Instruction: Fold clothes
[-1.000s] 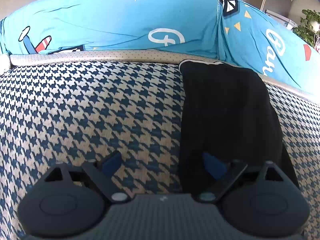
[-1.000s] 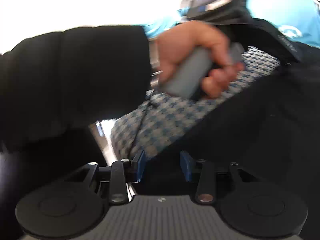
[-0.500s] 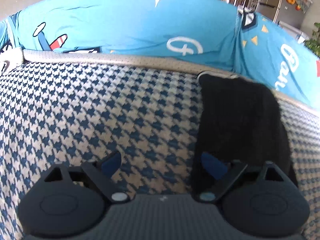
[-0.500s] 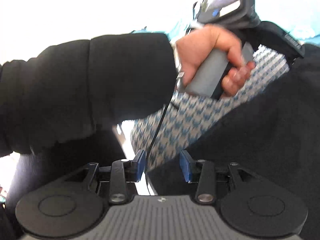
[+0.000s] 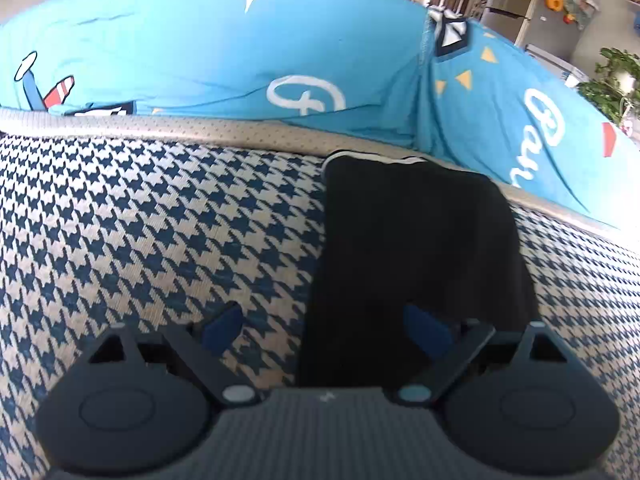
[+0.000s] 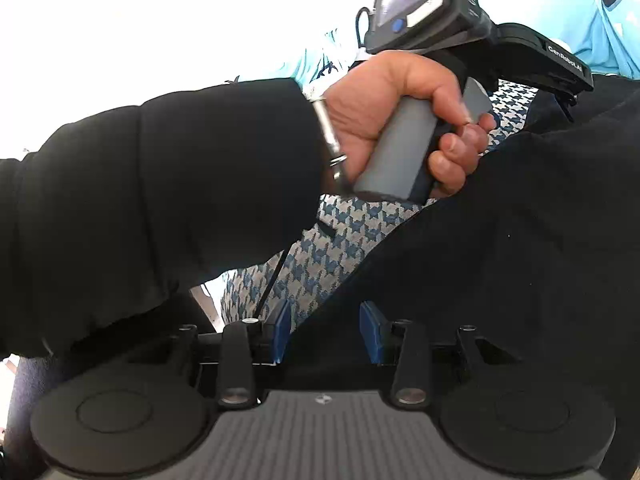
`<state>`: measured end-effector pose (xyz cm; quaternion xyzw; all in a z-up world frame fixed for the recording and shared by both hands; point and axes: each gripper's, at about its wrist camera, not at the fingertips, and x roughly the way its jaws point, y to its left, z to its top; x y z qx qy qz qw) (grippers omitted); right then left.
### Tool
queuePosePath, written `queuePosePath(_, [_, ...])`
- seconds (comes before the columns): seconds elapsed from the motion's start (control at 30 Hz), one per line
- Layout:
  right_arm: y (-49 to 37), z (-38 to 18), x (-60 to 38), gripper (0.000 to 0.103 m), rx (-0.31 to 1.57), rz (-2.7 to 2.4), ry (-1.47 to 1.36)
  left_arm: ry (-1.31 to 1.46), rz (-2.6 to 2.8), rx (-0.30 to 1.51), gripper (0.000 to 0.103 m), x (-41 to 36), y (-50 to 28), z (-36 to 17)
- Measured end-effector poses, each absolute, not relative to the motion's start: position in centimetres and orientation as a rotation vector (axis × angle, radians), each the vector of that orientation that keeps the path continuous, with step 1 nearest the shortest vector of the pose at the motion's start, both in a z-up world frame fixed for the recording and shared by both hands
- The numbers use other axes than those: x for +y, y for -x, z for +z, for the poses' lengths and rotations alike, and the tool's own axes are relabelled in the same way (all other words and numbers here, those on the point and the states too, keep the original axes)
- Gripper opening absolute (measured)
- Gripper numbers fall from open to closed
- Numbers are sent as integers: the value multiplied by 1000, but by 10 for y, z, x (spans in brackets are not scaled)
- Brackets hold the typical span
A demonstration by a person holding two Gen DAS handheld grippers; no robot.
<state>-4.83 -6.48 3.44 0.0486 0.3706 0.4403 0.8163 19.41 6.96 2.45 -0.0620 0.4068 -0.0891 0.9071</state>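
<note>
Lying flat on houndstooth sofa seat [image 5: 140,220], black garment [image 5: 420,240] forms narrow strip; left claw [image 5: 324,320] spread wide straddling its edge; right claw [image 6: 325,326] parted around cloth edge, not clamped.

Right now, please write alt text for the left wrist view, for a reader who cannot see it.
The open left hand-held gripper points over the near end of a black garment, folded into a long strip on a blue-and-cream houndstooth cover. Bright blue printed cushions stand behind it.
</note>
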Motion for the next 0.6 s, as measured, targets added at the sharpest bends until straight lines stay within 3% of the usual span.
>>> queuePosePath(0.6, [60, 34, -73, 40, 841, 979, -66, 166, -124, 752, 91, 69, -208, 36])
